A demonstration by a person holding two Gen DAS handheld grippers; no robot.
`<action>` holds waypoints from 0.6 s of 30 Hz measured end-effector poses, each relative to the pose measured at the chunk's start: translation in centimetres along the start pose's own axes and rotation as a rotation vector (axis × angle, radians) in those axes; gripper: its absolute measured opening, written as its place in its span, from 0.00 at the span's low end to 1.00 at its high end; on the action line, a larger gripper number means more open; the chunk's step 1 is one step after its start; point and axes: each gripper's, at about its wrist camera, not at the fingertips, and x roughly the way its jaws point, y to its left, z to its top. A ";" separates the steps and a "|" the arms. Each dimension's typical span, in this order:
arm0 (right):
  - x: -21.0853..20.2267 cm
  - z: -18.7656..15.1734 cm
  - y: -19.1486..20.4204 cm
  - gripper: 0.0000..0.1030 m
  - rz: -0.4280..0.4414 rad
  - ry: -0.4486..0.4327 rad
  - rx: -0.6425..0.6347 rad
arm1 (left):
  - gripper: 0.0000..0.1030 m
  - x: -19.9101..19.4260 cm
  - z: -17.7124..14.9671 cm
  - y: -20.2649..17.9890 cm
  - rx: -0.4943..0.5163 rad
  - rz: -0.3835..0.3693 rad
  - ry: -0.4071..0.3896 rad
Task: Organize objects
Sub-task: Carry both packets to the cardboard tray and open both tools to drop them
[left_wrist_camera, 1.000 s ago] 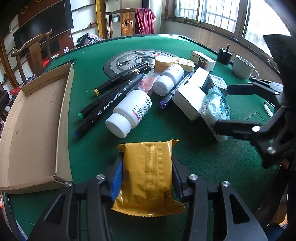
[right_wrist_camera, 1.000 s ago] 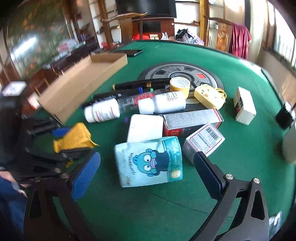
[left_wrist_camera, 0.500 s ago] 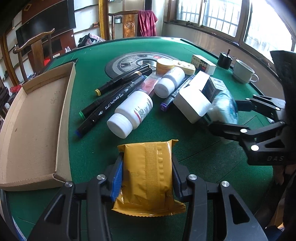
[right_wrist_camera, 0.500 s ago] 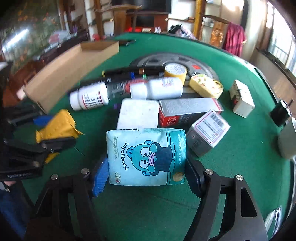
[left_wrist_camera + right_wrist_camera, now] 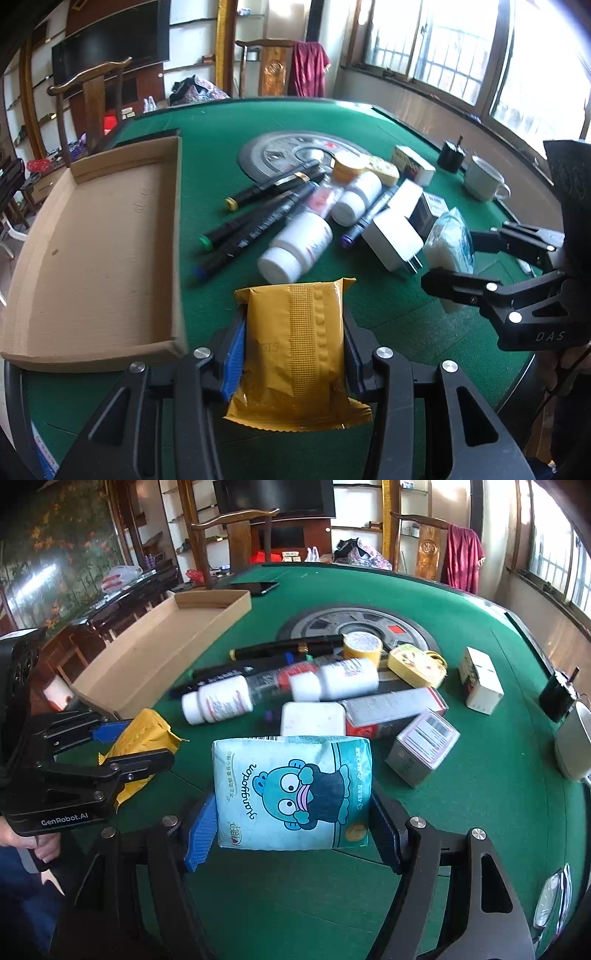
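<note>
Left wrist view: green tabletop [image 5: 369, 122] filled frame, cardboard tray [image 5: 92, 243] at left, clutter of bottles and markers [image 5: 258, 218] at centre. Left hand-held gripper [image 5: 293, 354] clamped yellow packet [image 5: 295, 347], bottom centre. Right wrist view: right hand-held gripper [image 5: 291, 823] gripped teal tissue pack [image 5: 291, 794], lower centre.

The yellow packet [image 5: 295, 350] is flat and crinkled, held above the green table [image 5: 207, 177] beside the near corner of the cardboard tray [image 5: 92, 251]. The tissue pack [image 5: 291, 794], light blue with a cartoon face, stands upright in the air. White bottles [image 5: 295, 247] and markers [image 5: 255, 225] lie in a loose pile.
</note>
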 end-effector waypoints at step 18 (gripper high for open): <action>2.7 10.1 9.5 0.70 0.144 0.035 -0.057 | 0.44 -3.7 4.0 13.9 -0.156 0.176 -0.069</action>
